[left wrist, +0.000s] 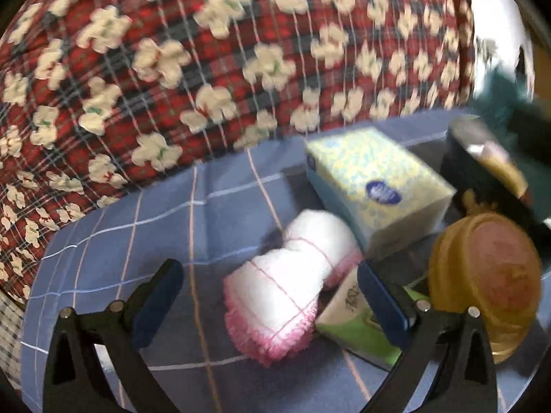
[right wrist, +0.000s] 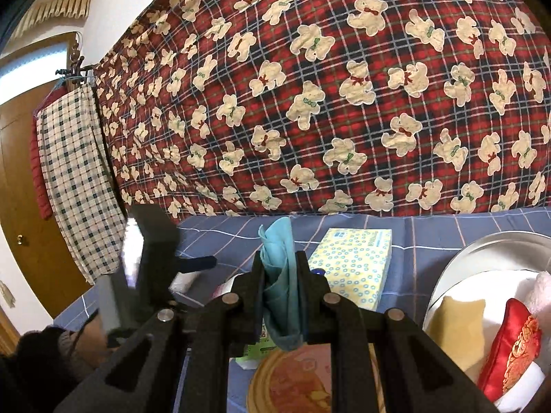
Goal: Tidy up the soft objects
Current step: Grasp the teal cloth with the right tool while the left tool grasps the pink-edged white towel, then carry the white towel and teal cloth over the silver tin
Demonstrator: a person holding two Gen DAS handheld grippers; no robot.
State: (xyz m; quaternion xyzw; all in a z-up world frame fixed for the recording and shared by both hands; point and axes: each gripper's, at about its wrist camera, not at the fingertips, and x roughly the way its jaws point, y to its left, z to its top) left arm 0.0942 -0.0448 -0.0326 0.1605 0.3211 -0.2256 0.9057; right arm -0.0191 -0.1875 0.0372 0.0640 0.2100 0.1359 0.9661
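Note:
My left gripper point(left wrist: 268, 267) is open on the blue checked sheet point(left wrist: 144, 241). A rolled white towel with pink fringe point(left wrist: 282, 289) lies between and just beyond its fingers, which stand apart from it. My right gripper point(right wrist: 279, 262) is shut on a teal cloth point(right wrist: 277, 241), which sticks up between its fingers and hangs below them. In the left wrist view the right gripper point(left wrist: 482, 151) and the teal cloth point(left wrist: 496, 98) are blurred at the upper right.
A yellow tissue box point(left wrist: 372, 186), a green pack point(left wrist: 358, 327) and a round orange tin point(left wrist: 489, 275) lie by the towel. A metal basin point(right wrist: 447, 268) at the right holds a yellow cushion point(right wrist: 458, 323), a red pouch point(right wrist: 513, 344) and a white plush. A red bear-print quilt point(right wrist: 344, 86) rises behind.

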